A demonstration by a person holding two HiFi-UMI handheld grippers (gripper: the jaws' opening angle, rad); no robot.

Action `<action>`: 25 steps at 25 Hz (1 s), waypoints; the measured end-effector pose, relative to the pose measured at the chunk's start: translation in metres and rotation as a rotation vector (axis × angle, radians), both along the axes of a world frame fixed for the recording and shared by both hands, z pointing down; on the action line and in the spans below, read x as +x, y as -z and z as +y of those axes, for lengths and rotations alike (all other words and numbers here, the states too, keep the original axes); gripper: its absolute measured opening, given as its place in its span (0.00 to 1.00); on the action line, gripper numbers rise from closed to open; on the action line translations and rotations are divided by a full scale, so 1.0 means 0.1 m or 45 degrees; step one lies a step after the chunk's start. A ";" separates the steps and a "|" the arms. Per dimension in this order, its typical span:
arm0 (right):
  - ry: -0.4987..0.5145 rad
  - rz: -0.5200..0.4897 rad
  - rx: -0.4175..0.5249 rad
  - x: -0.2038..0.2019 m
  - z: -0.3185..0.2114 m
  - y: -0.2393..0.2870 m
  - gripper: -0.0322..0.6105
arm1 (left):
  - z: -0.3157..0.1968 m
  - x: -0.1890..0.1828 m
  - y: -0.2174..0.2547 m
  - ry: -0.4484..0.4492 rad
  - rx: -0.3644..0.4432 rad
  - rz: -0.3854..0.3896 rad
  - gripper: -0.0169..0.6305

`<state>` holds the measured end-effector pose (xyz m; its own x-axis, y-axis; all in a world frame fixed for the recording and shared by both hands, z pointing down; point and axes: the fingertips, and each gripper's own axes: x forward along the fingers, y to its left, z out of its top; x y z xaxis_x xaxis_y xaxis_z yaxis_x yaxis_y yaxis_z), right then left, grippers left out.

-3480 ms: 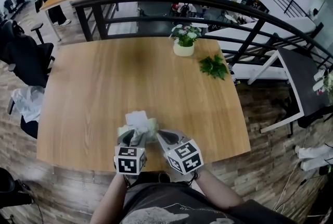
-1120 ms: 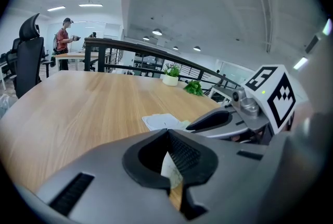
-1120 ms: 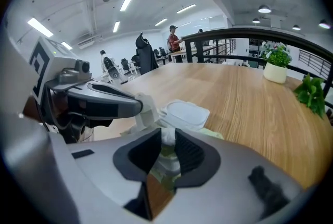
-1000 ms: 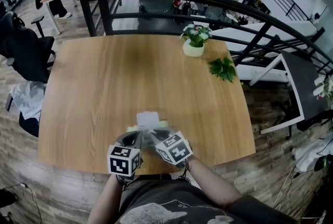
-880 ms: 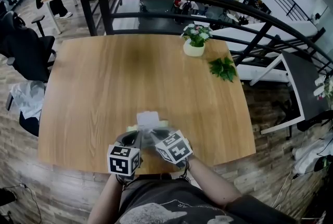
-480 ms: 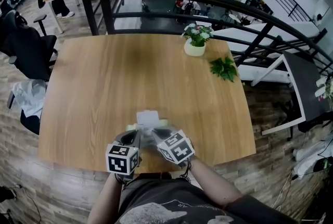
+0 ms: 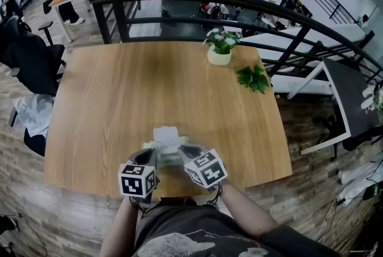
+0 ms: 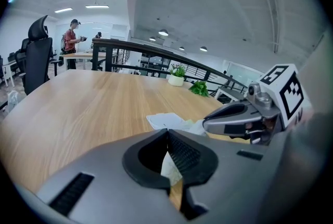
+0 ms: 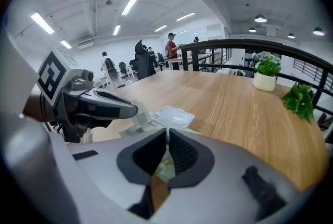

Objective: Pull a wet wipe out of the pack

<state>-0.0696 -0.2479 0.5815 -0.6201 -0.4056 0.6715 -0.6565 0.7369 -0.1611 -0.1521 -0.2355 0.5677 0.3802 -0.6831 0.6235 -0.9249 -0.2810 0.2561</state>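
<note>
Sitting at the near edge of the one wooden table (image 7: 149, 82), a single pale-green pack (image 7: 169, 147) is shown with its white lid (image 7: 166, 133) flipped open. Two grippers are counted at that same edge. The left gripper (image 8: 167, 132) is clenched on a white wet wipe (image 9: 138, 117) standing up from the pack. The right gripper (image 9: 167, 132) is closed tip to tip, with nothing seen pinched. One potted plant (image 7: 219, 49) and one loose green sprig (image 7: 251, 77) are set by the table's far edge.
</note>
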 end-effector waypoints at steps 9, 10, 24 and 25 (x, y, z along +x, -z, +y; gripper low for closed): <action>-0.082 -0.027 0.024 0.29 0.01 0.09 0.10 | 0.05 0.06 0.06 0.041 0.016 0.014 0.05; -0.092 -0.028 0.032 0.34 0.00 0.11 0.10 | 0.06 0.08 0.08 0.042 0.021 0.015 0.05; -0.206 -0.133 0.086 0.90 0.06 0.42 0.10 | 0.18 0.20 0.09 0.085 0.033 -0.093 0.05; -0.203 -0.138 0.091 0.92 0.08 0.44 0.10 | 0.19 0.20 0.09 0.086 0.033 -0.102 0.05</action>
<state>0.0224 -0.2398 0.5371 -0.6115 -0.5486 0.5701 -0.7473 0.6372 -0.1884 -0.1317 -0.2162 0.5584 0.2825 -0.7219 0.6317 -0.9592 -0.2230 0.1740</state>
